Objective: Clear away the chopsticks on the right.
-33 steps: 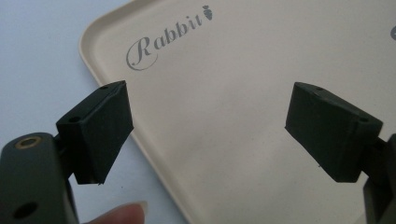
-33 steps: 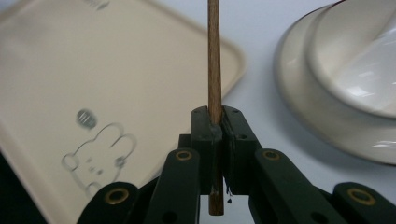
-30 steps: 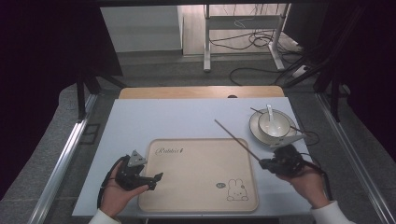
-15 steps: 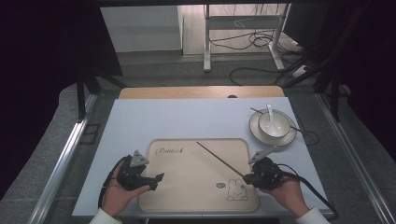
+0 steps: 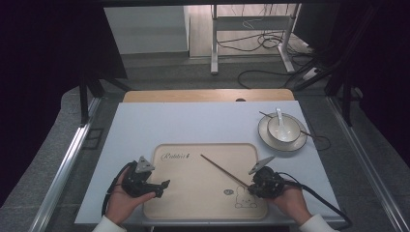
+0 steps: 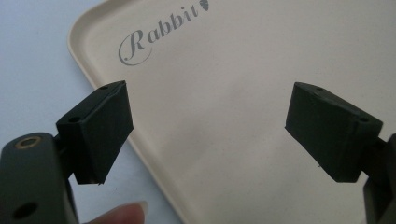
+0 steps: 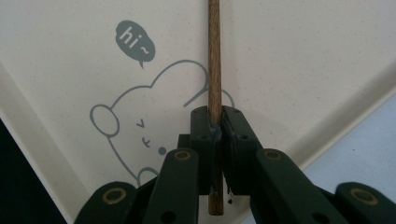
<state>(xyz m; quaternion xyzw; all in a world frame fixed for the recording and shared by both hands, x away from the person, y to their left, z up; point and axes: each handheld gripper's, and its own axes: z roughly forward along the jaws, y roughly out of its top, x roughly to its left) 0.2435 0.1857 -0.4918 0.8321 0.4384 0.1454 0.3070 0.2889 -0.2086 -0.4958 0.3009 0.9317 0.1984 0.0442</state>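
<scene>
High view: the right gripper (image 5: 251, 185) sits over the beige tray (image 5: 193, 203) at about 4 o'clock, jaws clamped on a wooden chopstick (image 5: 223, 170) that points off toward 10 o'clock across the tray. The left gripper (image 5: 162, 186) hovers at the tray's 8 o'clock edge. A bowl (image 5: 283, 128) with a spoon (image 5: 279, 115) sits on a plate (image 5: 295, 144) at 2 o'clock on the tabletop (image 5: 193, 121).

Left gripper view: jaws wide apart, nothing between them, over the tray's "Rabbit" corner.

Right gripper view: jaws pinch the chopstick right above the printed bunny (image 7: 140, 135).
</scene>
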